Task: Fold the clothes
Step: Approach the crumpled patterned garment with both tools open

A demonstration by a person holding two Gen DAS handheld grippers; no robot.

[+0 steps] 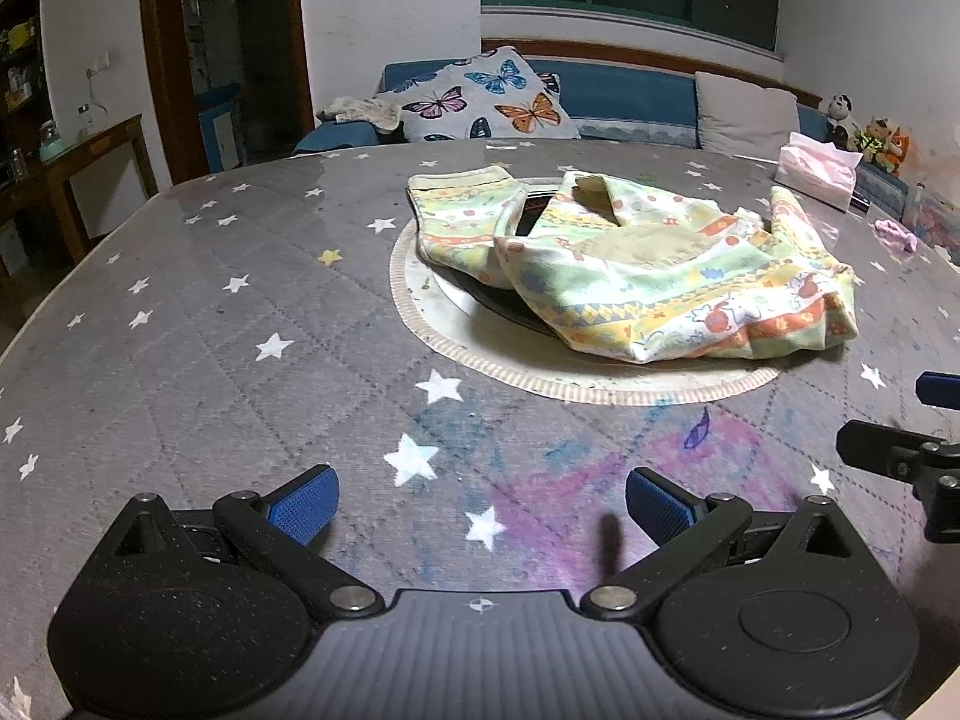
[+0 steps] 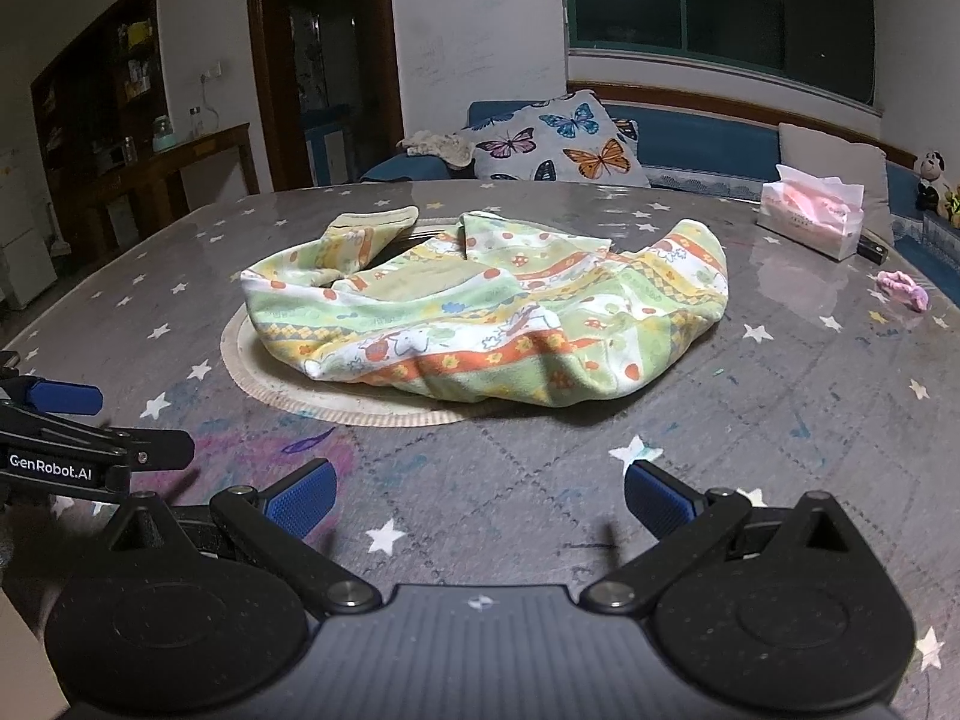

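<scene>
The patterned garment (image 2: 486, 318) lies crumpled and unfolded over the round mat (image 1: 420, 330) mid-bench, while the left gripper (image 1: 483, 507) and right gripper (image 2: 480, 498) hover short of it, fingers spread and empty, so all folding remains.

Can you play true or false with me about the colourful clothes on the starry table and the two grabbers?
1. The patterned garment lies crumpled on the table. True.
2. The left gripper is holding the garment. False: its jaws are open and empty.
3. The right gripper has open jaws. True.
4. The tissue pack sits on top of the garment. False: it stands apart, near the table's far edge.
5. A butterfly cushion is behind the table. True.
</scene>
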